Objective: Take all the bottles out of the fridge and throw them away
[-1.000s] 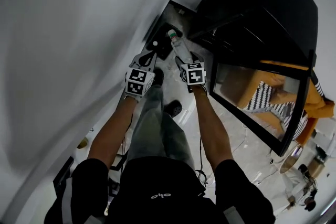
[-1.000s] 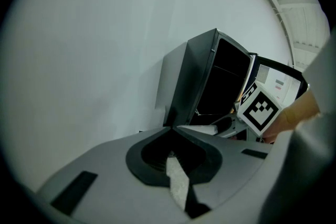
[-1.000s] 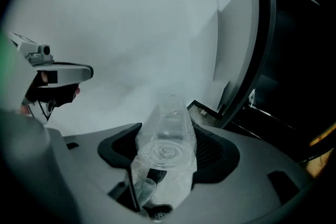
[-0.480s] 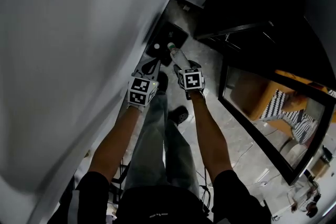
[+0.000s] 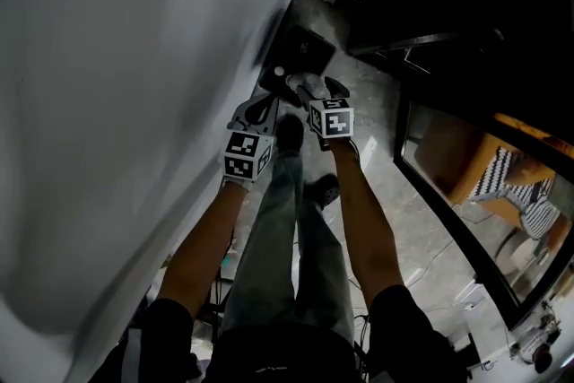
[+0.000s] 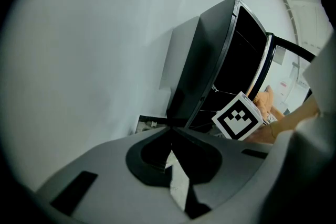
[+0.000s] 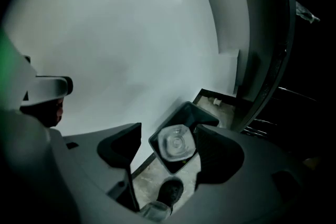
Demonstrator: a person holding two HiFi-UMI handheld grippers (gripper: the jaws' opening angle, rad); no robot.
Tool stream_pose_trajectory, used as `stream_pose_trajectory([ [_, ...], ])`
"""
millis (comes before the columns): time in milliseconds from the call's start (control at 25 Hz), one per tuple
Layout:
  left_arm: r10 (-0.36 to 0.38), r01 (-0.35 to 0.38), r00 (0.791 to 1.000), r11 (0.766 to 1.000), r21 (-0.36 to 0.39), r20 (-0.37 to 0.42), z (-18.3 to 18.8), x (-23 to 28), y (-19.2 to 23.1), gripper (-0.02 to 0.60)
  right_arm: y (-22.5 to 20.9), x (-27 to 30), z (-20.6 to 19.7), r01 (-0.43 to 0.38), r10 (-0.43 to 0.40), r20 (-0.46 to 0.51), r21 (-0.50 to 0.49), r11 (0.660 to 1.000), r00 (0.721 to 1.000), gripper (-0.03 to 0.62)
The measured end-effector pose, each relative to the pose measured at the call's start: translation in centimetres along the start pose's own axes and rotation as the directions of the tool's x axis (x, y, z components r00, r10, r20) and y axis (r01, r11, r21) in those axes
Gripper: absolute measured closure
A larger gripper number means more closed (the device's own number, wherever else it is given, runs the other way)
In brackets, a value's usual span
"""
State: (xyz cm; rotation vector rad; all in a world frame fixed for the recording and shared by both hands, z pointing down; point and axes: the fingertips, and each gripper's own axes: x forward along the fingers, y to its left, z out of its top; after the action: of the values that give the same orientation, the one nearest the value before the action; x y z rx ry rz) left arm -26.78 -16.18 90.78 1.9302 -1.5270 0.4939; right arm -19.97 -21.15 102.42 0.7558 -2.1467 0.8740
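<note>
A clear plastic bottle (image 7: pixel 176 143) shows end-on between the jaws of my right gripper (image 7: pixel 169 128), right over the open black bin (image 7: pixel 186 110). The jaws stand wide apart and neither pad touches the bottle, with floor visible around it. In the head view the bottle (image 5: pixel 299 85) sits just beyond my right gripper (image 5: pixel 314 88), above the bin (image 5: pixel 305 49) by the wall. My left gripper (image 5: pixel 262 108) hangs beside it, shut with nothing in it (image 6: pixel 171 131).
The black fridge (image 5: pixel 448 4) stands to the right with its glass door (image 5: pixel 466 193) swung open. A white wall (image 5: pixel 134 103) runs along the left, close to the bin. The person's shoes (image 5: pixel 289 132) stand on the marble floor (image 5: pixel 377 112) just below the grippers.
Both grippers have sunk toward the bin. The bottle, held pointing away from the right gripper before, now sits free between its parted jaws over the bin.
</note>
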Motion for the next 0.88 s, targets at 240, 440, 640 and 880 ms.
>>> stream_pose_trajectory([
  [240,-0.003,0.002,0.999,1.0,0.017,0.032,1.5,-0.8,-1.8,0.574,0.6,-4.0,-0.6,-0.005,0.006,0.049,-0.027,1.0,0.999,0.281],
  [440,-0.006,0.004,0.998,1.0,0.028,0.067,2.7,-2.5,-4.8,0.574,-0.5,-10.7,-0.2,0.03,-0.029,0.133,-0.008,1.0,0.991,0.377],
  [640,-0.006,0.004,0.994,1.0,0.023,0.112,4.6,-6.6,-9.1,0.574,-0.2,-20.2,0.9,0.092,-0.092,0.221,0.009,0.996,0.971,0.581],
  [880,-0.082,0.078,0.983,0.996,0.034,0.164,8.9,-12.2,-16.8,0.575,0.7,-33.2,2.4,0.128,-0.127,0.311,0.018,0.992,0.942,0.585],
])
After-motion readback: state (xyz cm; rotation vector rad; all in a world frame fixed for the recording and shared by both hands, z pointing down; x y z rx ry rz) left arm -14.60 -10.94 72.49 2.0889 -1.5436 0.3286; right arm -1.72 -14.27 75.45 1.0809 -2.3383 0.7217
